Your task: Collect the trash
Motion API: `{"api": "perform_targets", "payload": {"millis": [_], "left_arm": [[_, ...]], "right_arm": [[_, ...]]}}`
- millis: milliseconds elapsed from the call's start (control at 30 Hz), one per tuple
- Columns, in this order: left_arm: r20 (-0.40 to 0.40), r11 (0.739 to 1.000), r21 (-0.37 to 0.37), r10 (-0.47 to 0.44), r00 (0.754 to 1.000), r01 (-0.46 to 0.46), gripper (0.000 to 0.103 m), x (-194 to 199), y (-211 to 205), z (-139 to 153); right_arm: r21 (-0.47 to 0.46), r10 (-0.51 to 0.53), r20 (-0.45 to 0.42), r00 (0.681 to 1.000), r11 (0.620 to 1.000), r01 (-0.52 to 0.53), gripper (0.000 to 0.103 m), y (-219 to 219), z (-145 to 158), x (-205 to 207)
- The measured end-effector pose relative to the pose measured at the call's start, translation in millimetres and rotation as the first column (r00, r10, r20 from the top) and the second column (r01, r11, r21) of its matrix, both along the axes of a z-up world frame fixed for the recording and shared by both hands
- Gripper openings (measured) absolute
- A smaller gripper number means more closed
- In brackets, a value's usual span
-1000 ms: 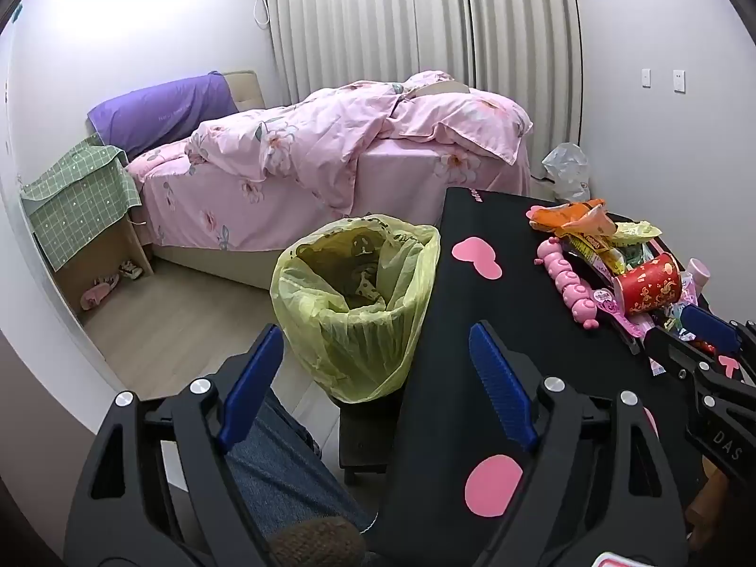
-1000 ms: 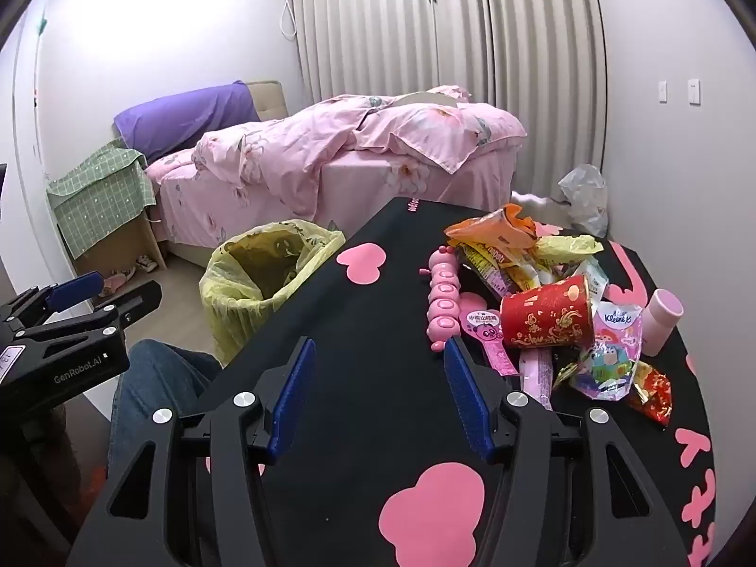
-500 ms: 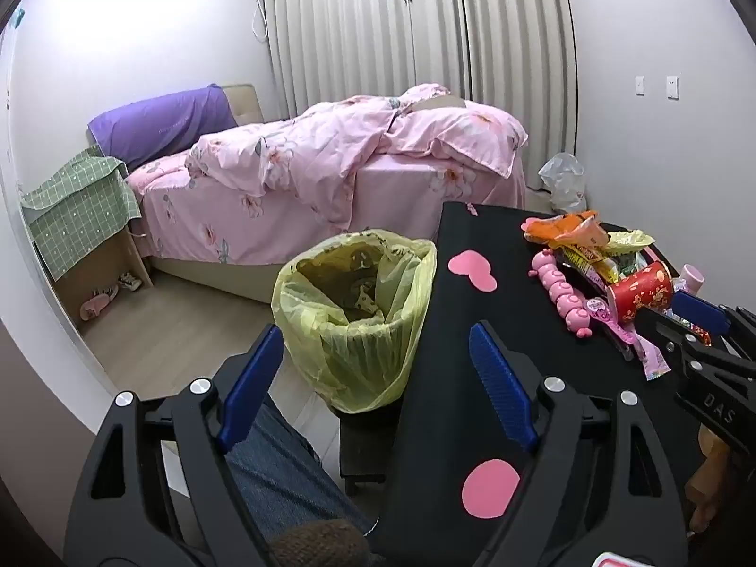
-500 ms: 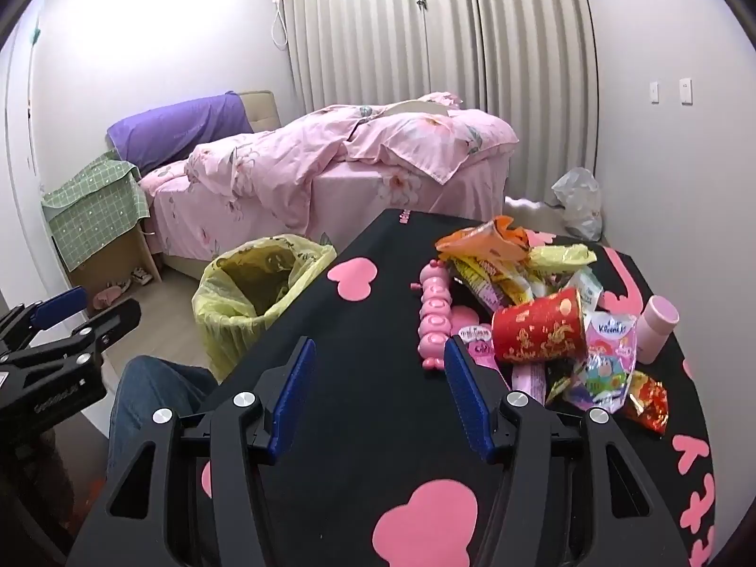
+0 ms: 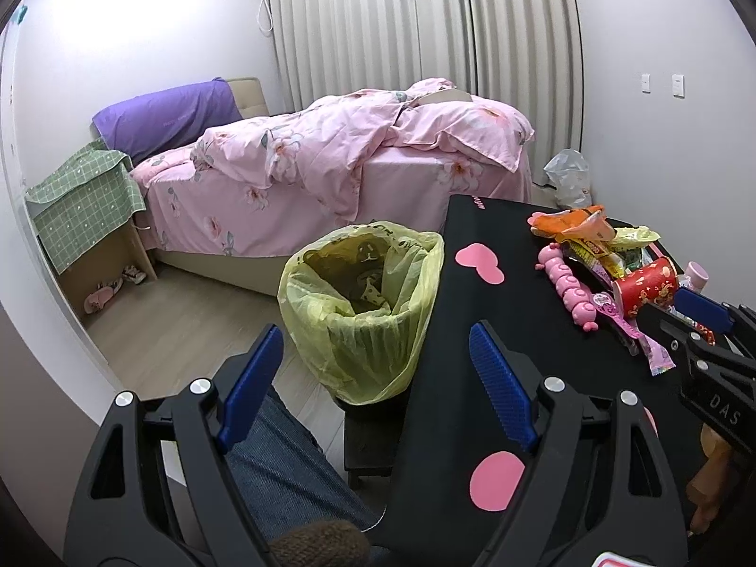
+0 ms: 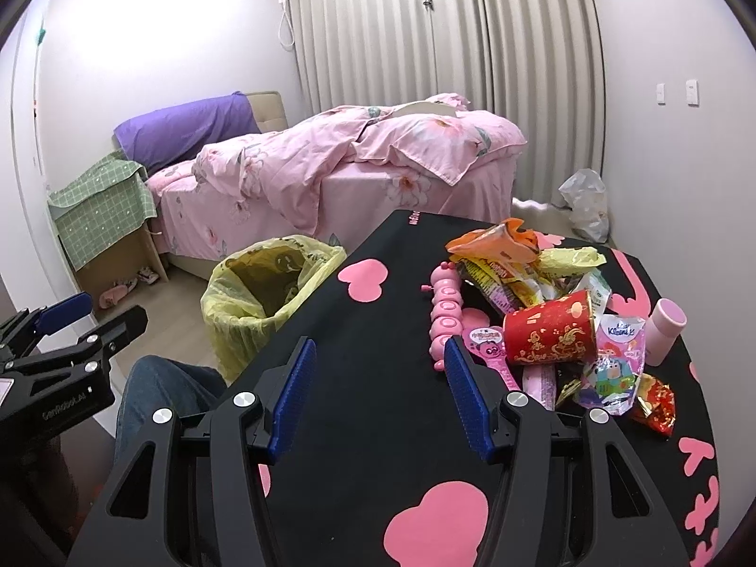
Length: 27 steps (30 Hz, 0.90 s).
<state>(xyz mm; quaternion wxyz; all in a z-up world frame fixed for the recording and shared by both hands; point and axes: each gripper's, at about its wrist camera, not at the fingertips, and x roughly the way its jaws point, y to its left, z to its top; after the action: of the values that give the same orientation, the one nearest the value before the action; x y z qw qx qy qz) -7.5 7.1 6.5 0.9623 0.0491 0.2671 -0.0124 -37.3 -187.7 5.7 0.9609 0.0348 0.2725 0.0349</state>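
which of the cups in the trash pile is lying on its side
The red cup with gold print is tipped on its side in the middle of the pile. The small pink cup at the pile's right edge stands upright.

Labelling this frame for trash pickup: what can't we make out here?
- Bin contents: both views, yellow liner folds hide the bottom.
- Wrappers under the red cup: right wrist view, pile overlaps them.
- Table near edge: cut off by right gripper body.
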Motion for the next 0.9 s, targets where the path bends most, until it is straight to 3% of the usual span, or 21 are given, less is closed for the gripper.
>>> {"api": "perform_targets", "payload": {"millis": [900], "left_arm": [[-0.008,1.000,-0.004,0.006,1.000,-0.006,0.077,0.4,3.7,-3.5]], "right_arm": [[-0.011,0.016,-0.009,1.000,1.000,-0.016,0.054,4.6,-2.5,-0.4]]}}
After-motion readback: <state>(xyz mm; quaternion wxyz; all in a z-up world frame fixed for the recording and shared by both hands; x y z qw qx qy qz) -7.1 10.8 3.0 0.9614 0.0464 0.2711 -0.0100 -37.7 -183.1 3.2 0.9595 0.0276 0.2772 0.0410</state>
